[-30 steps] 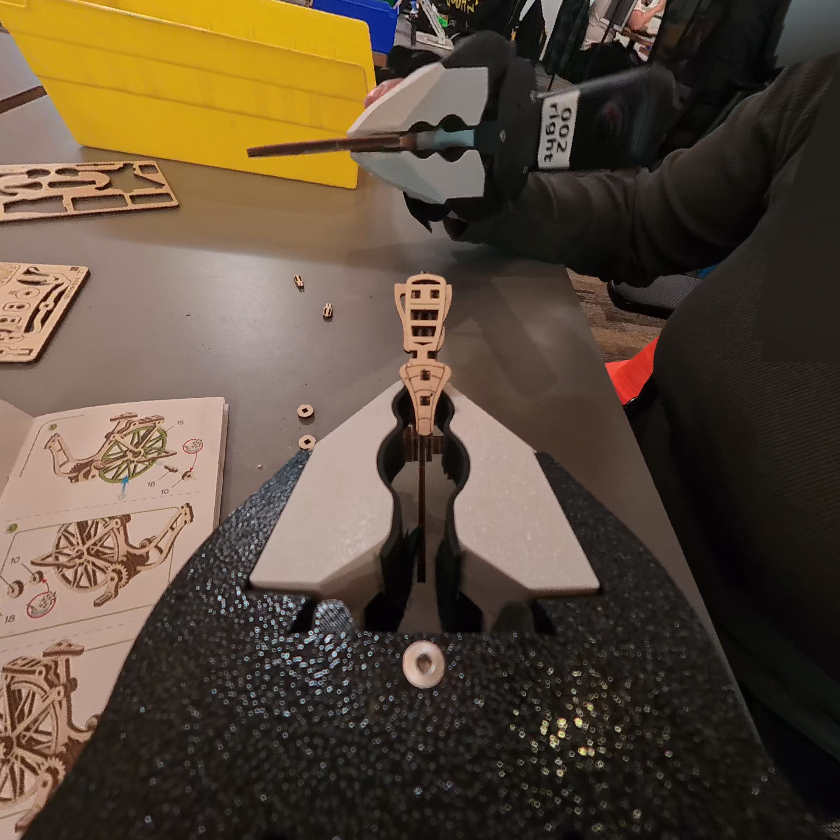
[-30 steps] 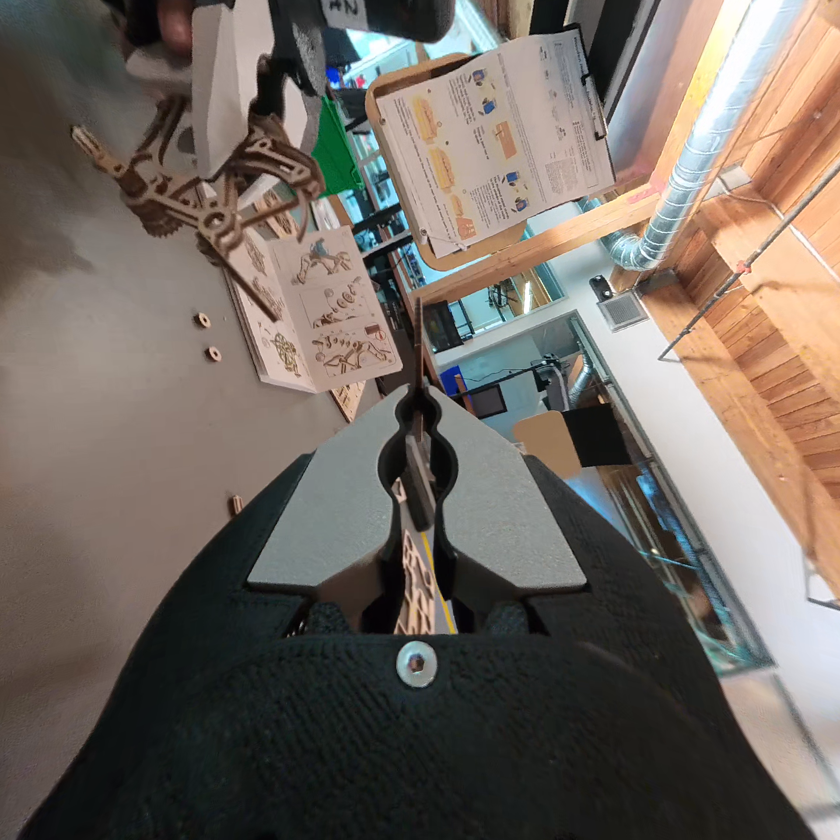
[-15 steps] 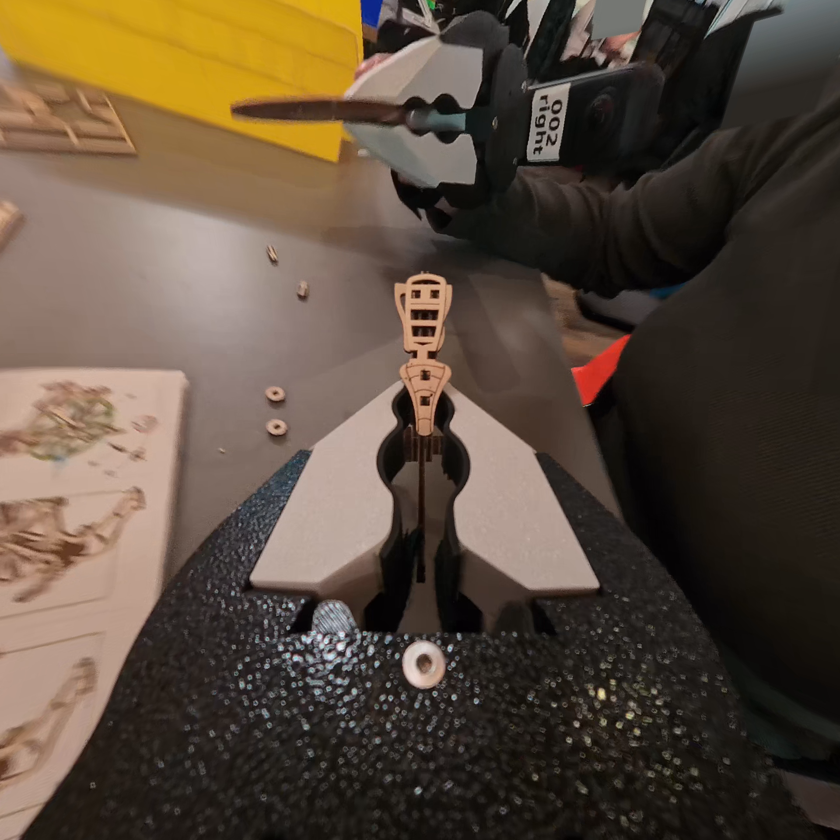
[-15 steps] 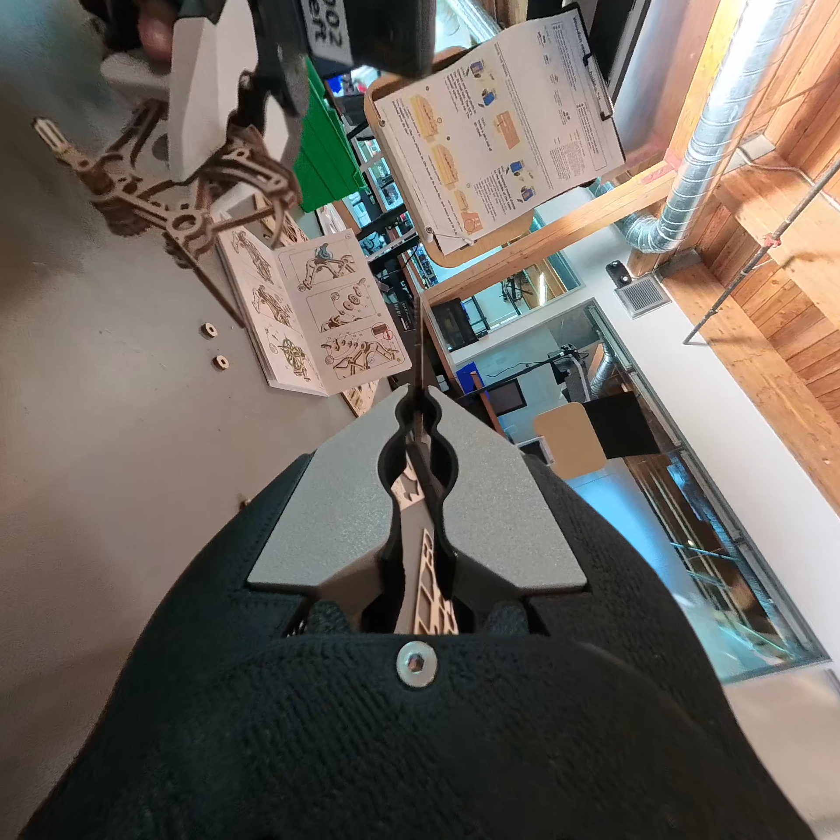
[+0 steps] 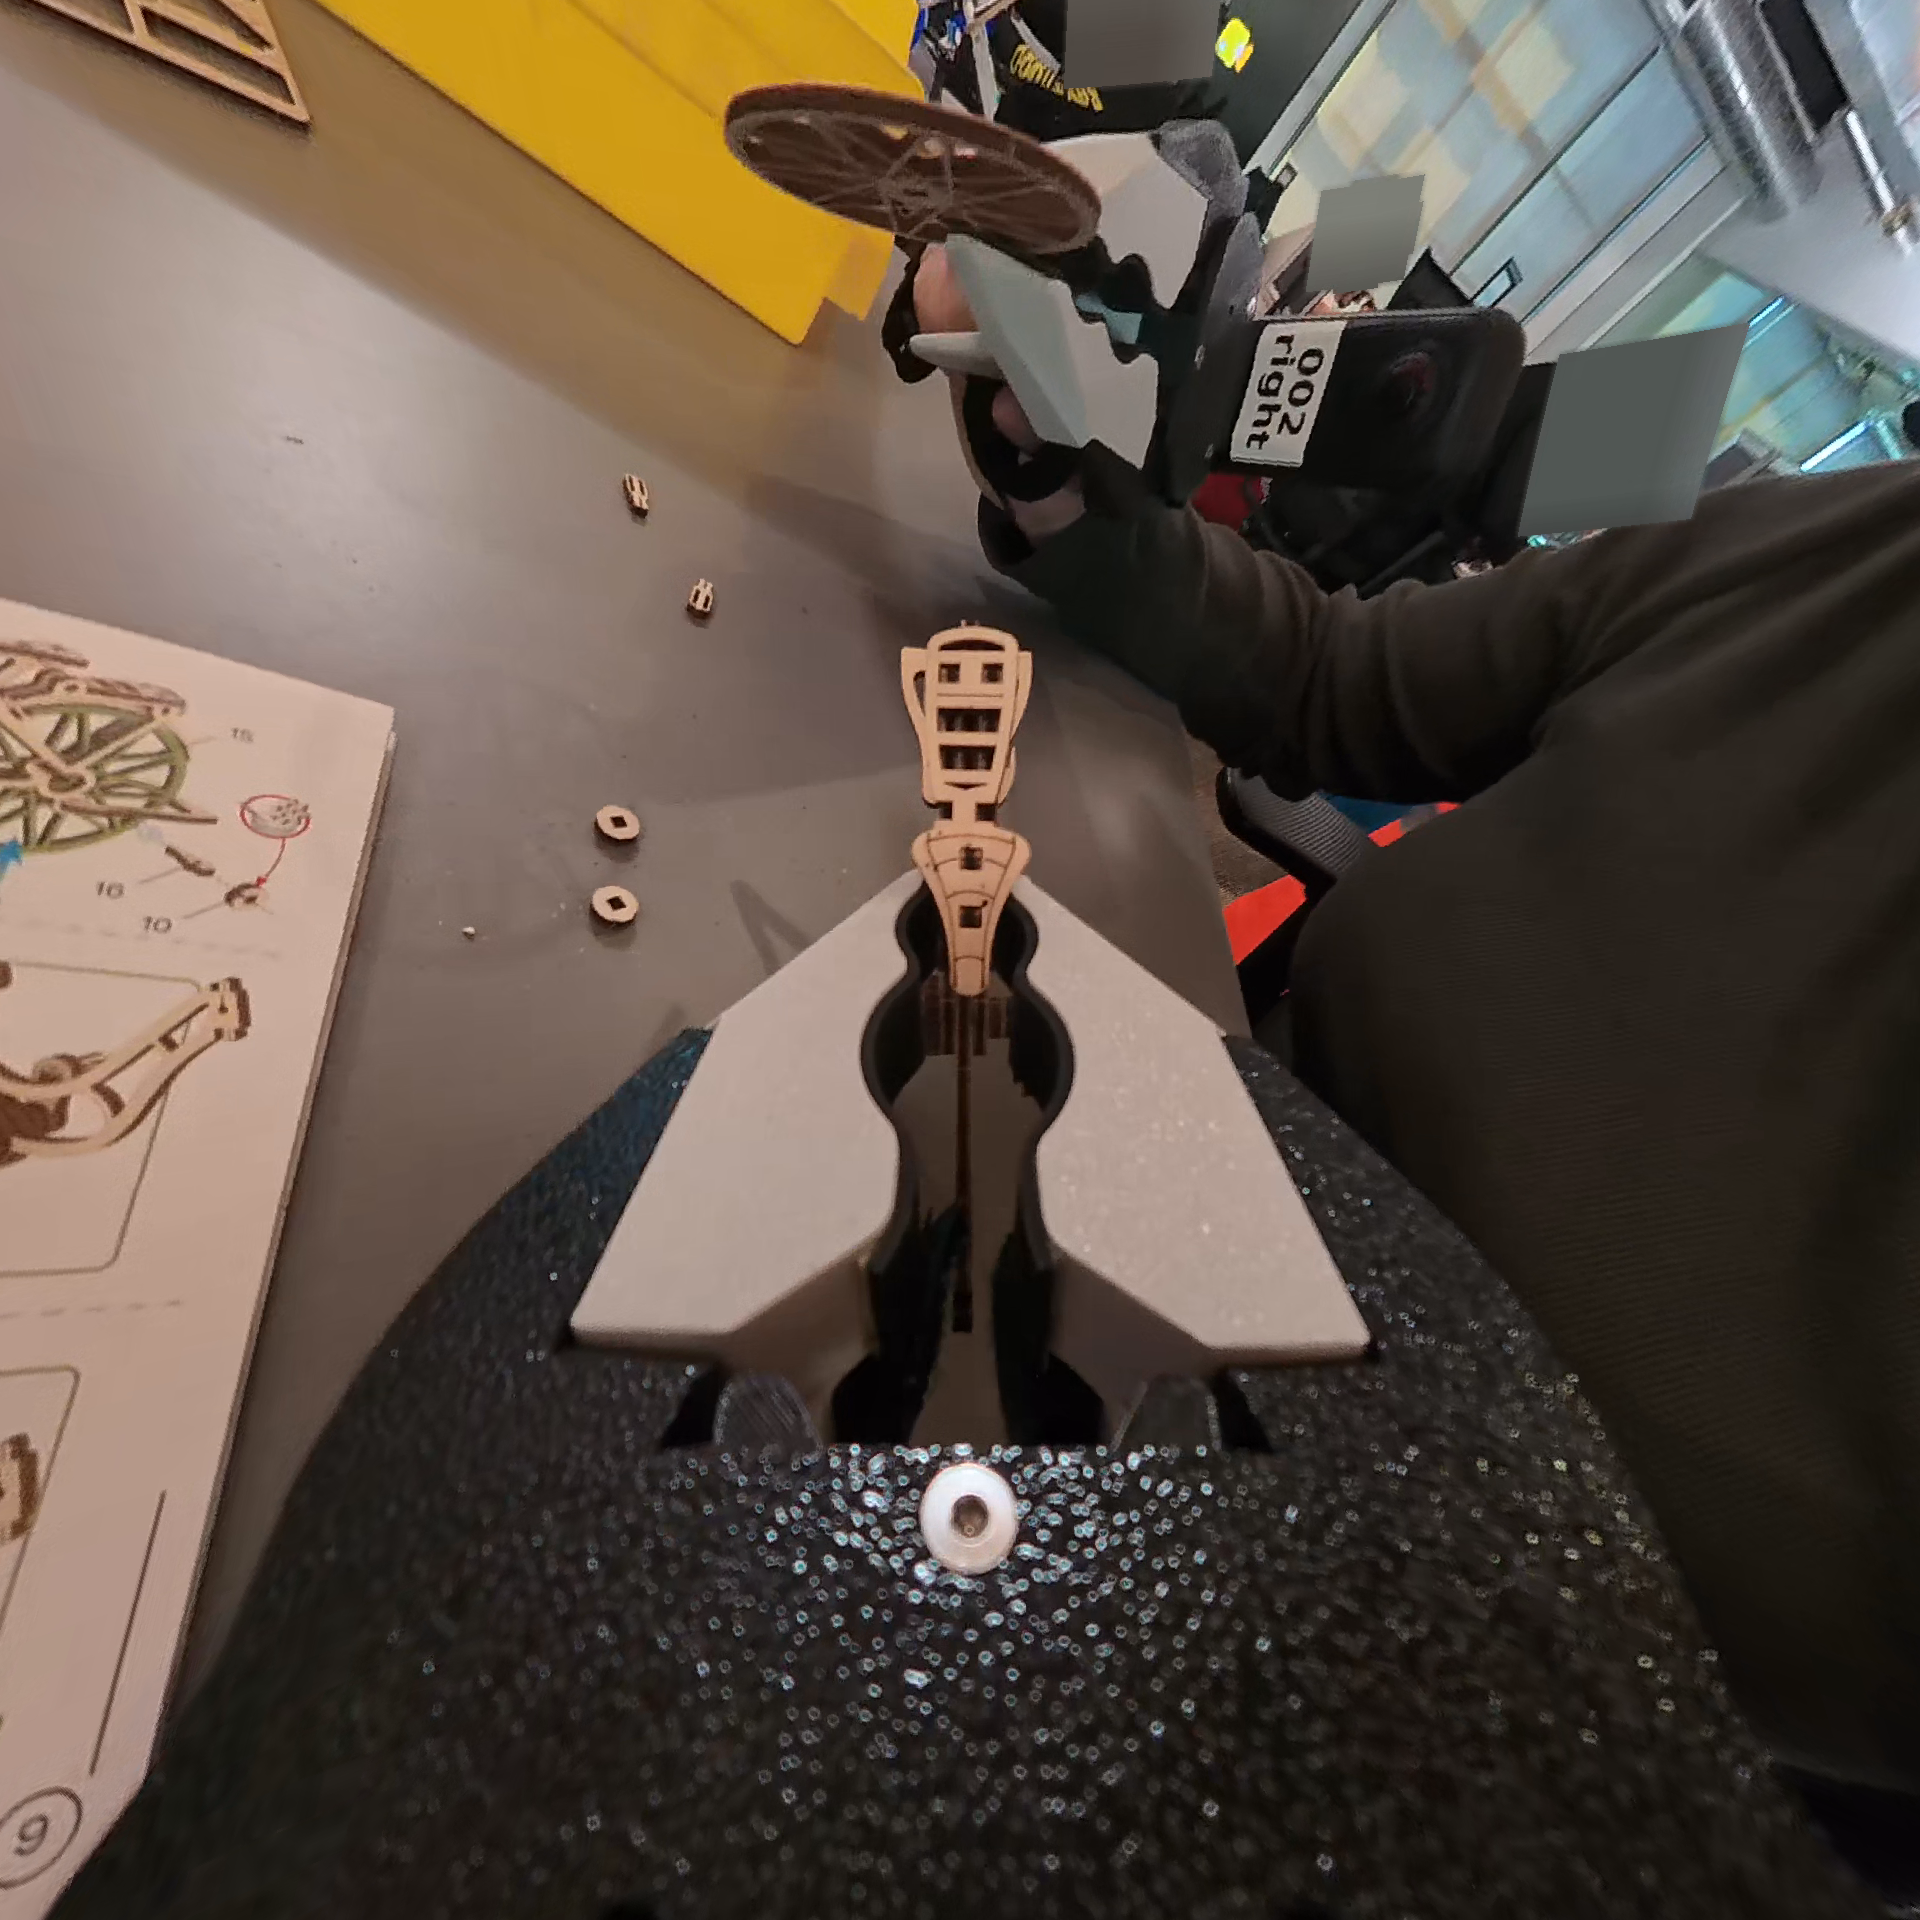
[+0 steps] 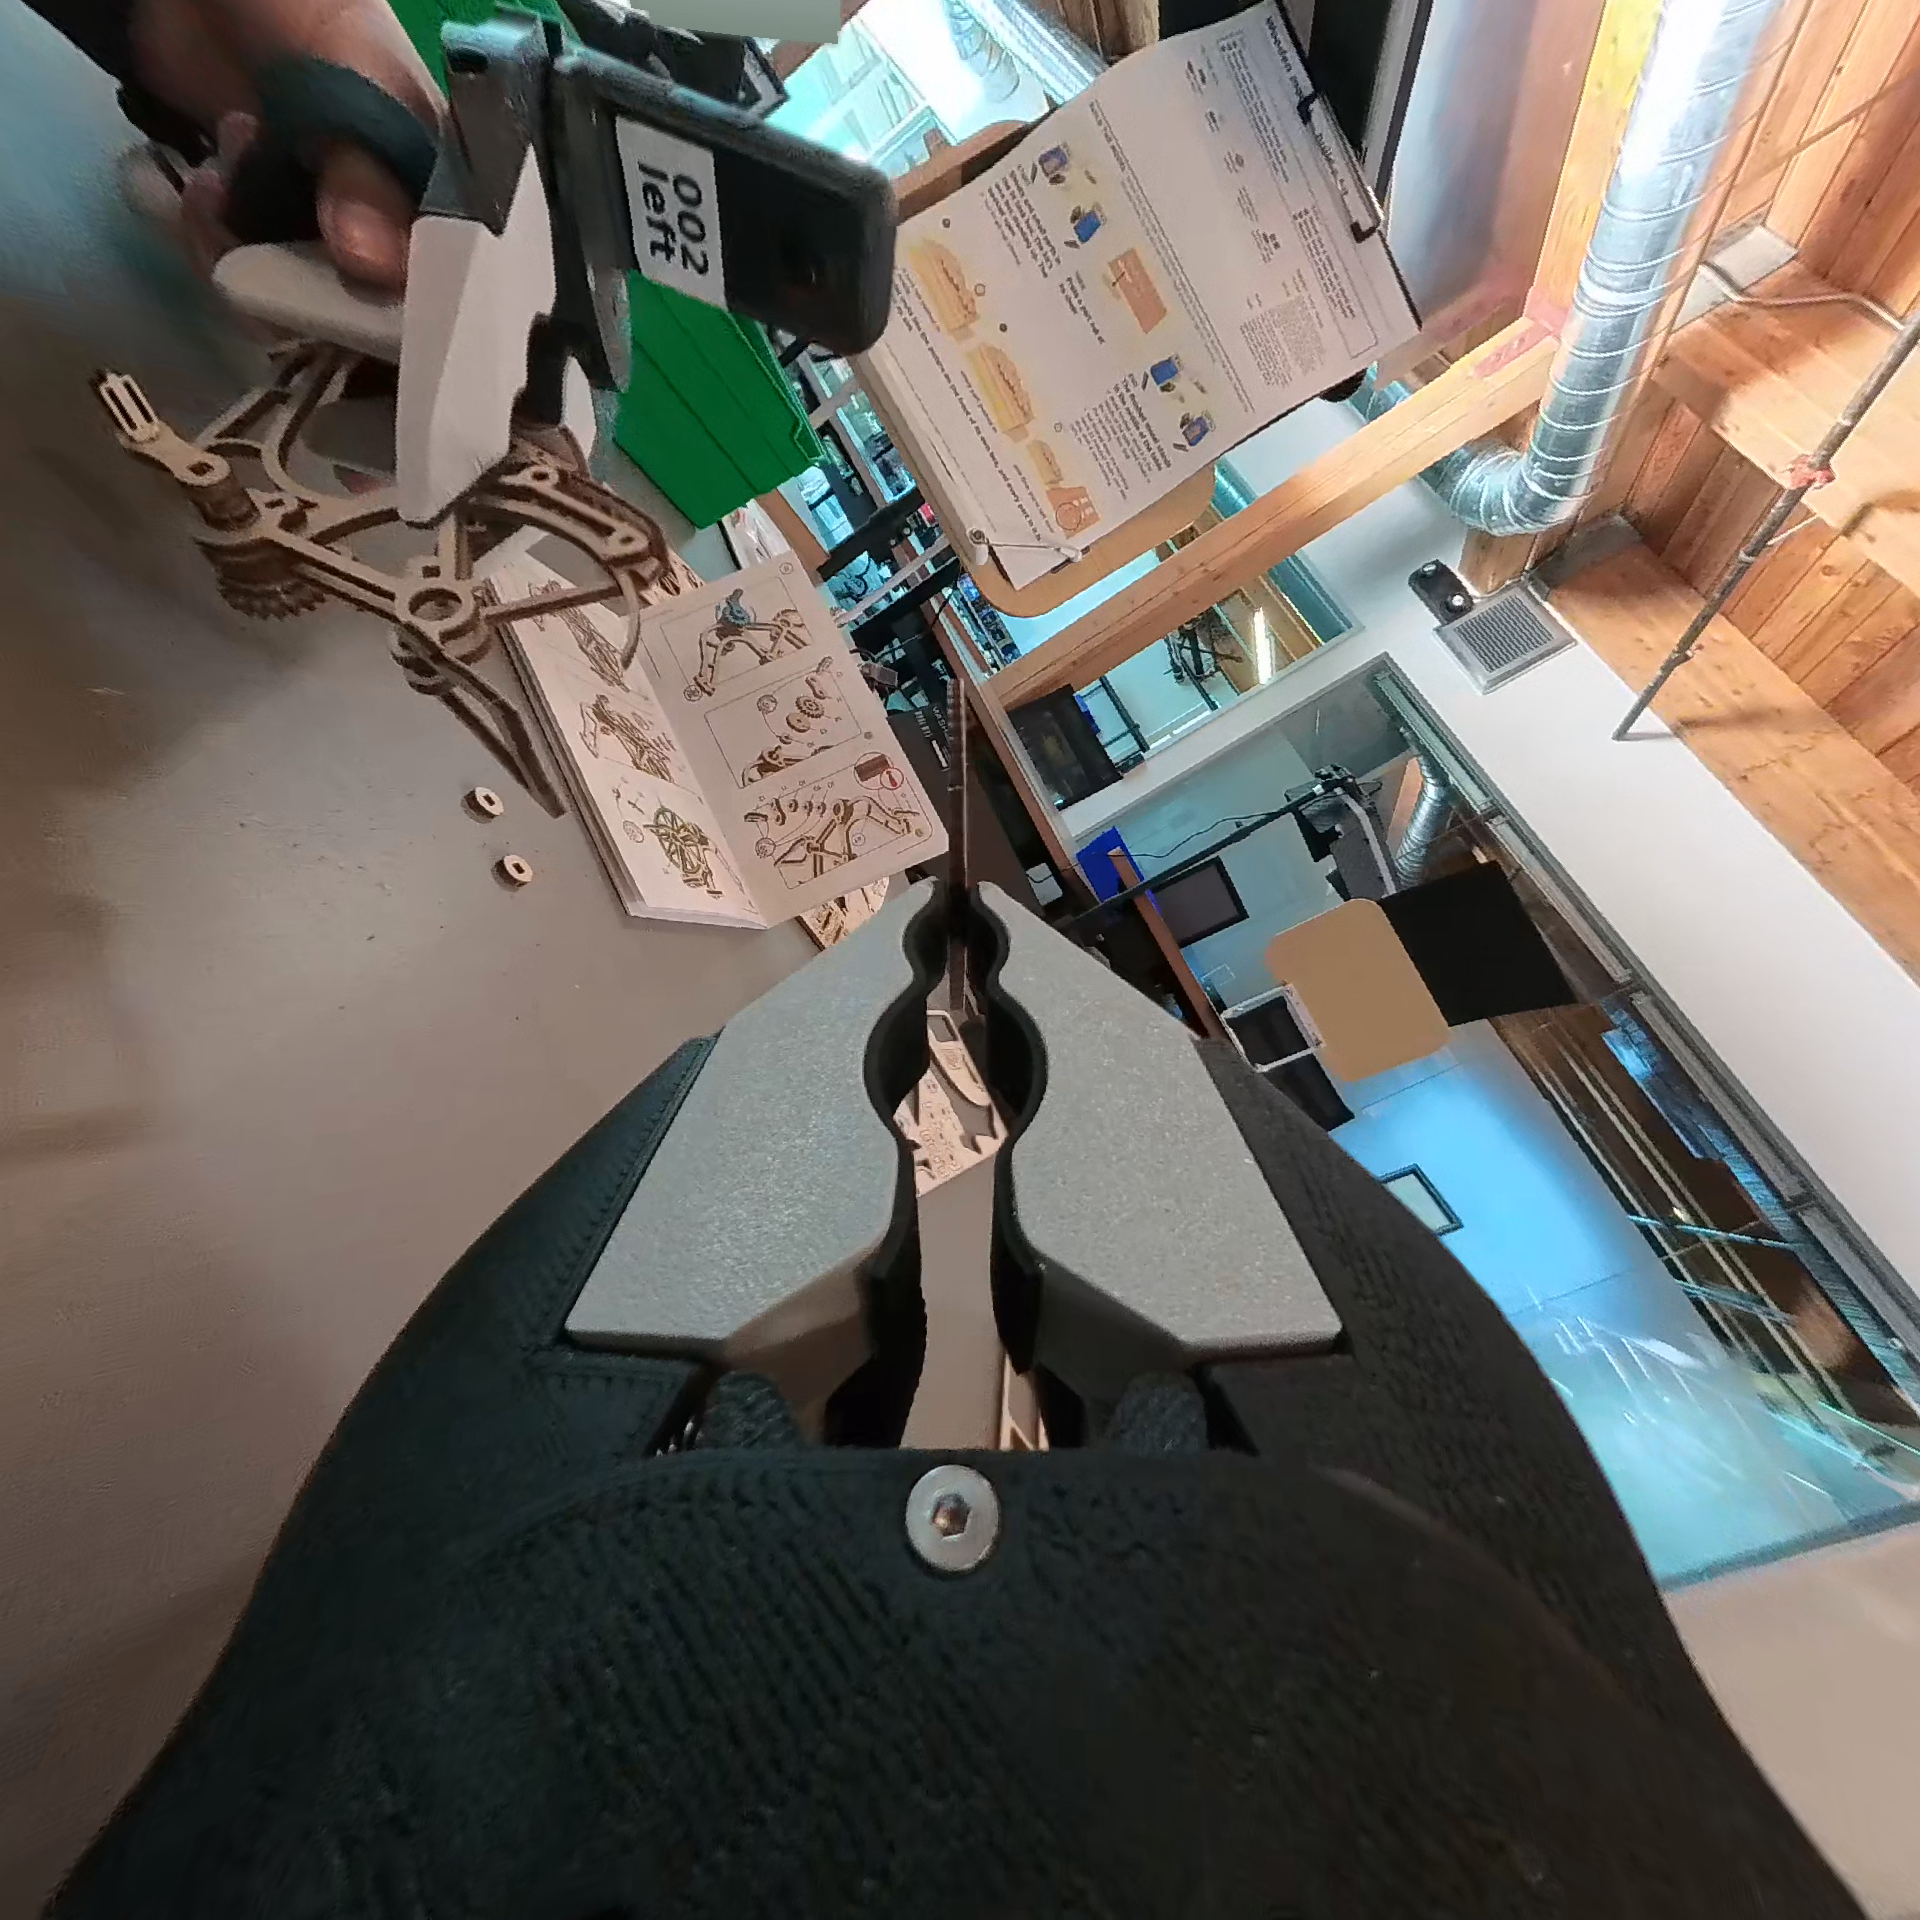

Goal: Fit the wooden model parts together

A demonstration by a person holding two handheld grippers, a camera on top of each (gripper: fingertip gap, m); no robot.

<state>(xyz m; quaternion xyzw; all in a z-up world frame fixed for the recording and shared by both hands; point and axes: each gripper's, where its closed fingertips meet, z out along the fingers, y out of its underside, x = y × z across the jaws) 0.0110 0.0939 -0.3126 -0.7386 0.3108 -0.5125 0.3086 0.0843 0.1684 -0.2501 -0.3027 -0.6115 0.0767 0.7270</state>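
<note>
My left gripper [image 5: 966,914] is shut on the wooden bike frame [image 5: 966,748], which shows edge-on and sticks out ahead of the fingertips above the grey table [image 5: 468,416]. In the right wrist view the left gripper [image 6: 447,488] holds that frame [image 6: 416,582] side-on, with its gears and arms showing. My right gripper [image 6: 961,904] is shut on a dark spoked wheel [image 6: 961,790], seen edge-on. In the left wrist view the right gripper [image 5: 1039,244] holds the wheel [image 5: 914,171] tilted, up and beyond the frame and apart from it.
An open instruction booklet [image 5: 156,987] lies at left, also in the right wrist view [image 6: 748,748]. Two small wooden washers [image 5: 615,826] and two tiny pieces [image 5: 701,600] lie loose on the table. A yellow bin [image 5: 644,135] stands behind. A green bin [image 6: 707,405] and a clipboard [image 6: 1122,291] stand farther off. Spacing between my two grippers at the tips: around 12 cm.
The right gripper has tipped, so the wheel now shows its spoked face in the left wrist view instead of its edge. The left gripper and frame loom larger and nearer in the right wrist view.
</note>
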